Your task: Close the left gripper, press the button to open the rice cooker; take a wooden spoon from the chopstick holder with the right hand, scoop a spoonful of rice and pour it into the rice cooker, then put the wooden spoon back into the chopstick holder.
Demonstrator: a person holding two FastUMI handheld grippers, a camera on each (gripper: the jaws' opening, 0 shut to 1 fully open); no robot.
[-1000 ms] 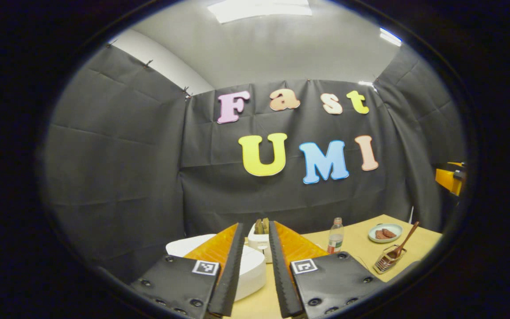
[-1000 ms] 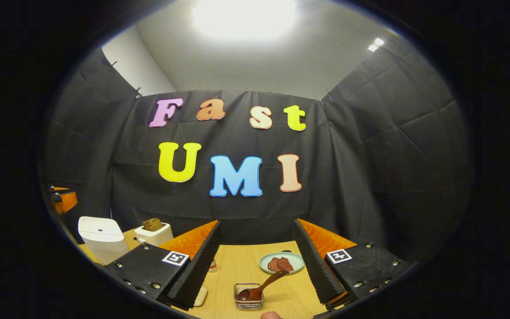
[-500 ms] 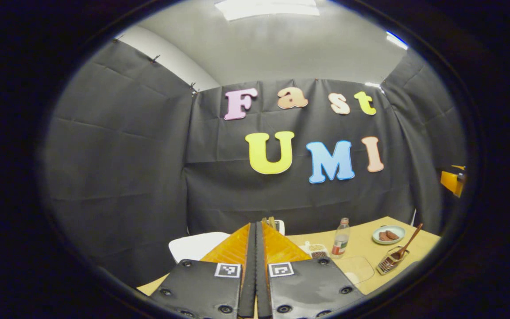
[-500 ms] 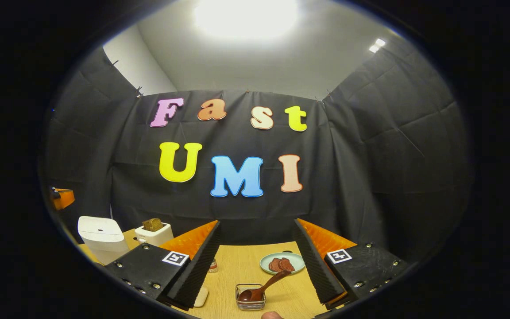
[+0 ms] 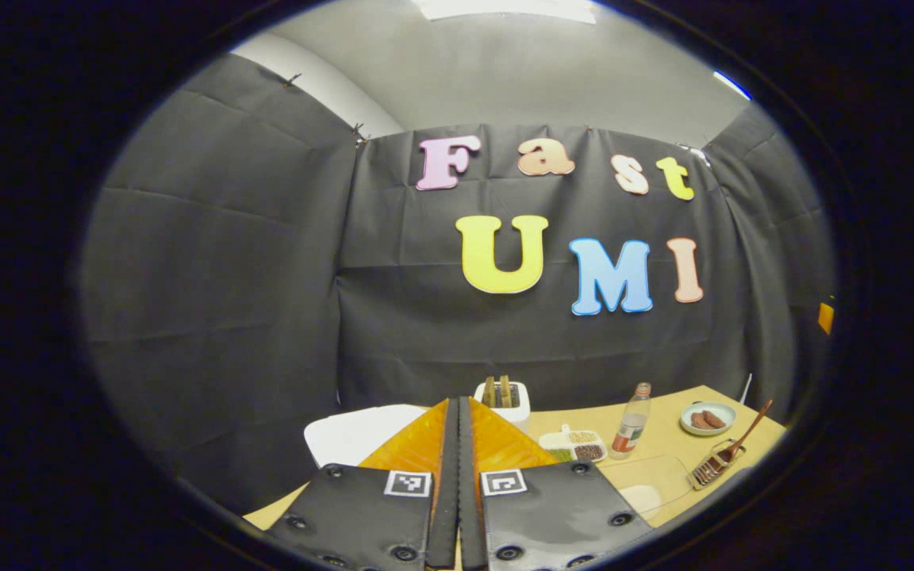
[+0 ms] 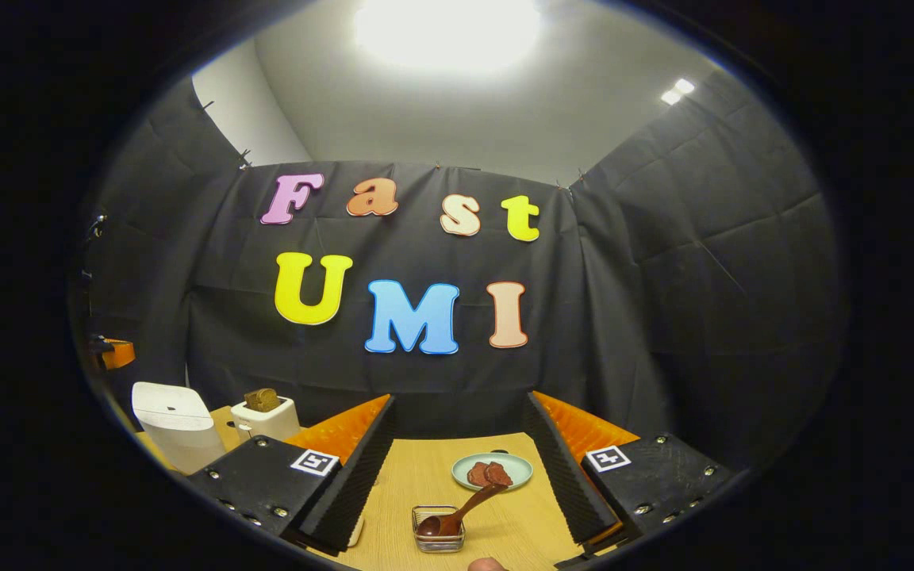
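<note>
left gripper (image 5: 458, 412) clenched on nothing, rice cooker (image 5: 354, 432) just ahead, lid down. i'd lower the tip squarely onto the button, pressing straight, no sliding. right gripper (image 6: 457, 412) released, above the one wooden spoon (image 6: 457, 515) leaning in the one chopstick holder (image 6: 438, 539). one plate (image 6: 492, 472).

wooden spoon (image 6: 457, 514) in chopstick holder (image 6: 438, 539), plate (image 6: 492, 471) behind
</note>
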